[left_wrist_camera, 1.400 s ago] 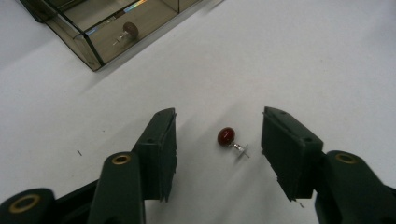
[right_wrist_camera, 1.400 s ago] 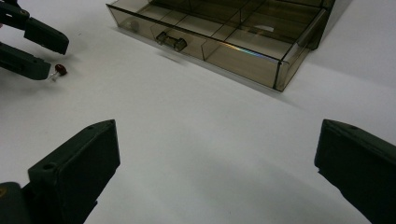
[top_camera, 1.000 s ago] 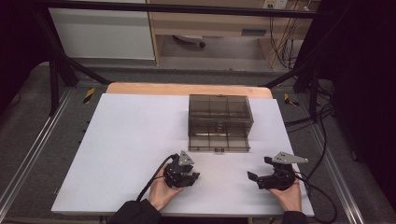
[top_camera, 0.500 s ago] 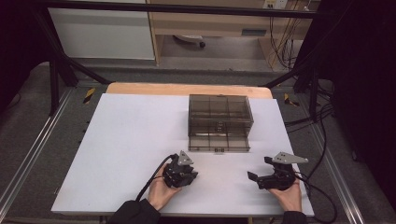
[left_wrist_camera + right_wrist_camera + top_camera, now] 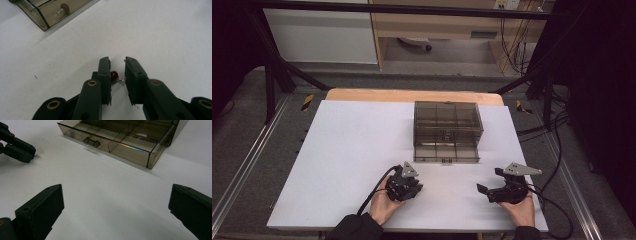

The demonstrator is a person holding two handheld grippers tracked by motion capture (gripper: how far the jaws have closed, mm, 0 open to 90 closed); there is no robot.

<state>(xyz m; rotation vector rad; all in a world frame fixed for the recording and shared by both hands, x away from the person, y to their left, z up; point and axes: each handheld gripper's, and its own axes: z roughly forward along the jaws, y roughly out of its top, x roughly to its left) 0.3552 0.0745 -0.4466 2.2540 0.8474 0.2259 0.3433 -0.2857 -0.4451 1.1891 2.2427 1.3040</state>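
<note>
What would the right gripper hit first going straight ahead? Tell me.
The right gripper would cross bare table, then probably meet the open drawer of the smoky box, near its handle; depth is unclear.

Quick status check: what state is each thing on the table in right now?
Left gripper: jaws have just been closing, small gap left, earring between them.
Earring: red bead with a metal pin, on the table against one jaw, not yet clamped.
Right gripper: wide open, nothing between the jaws.
Box: smoky clear plastic, drawer pulled out toward the person.
</note>
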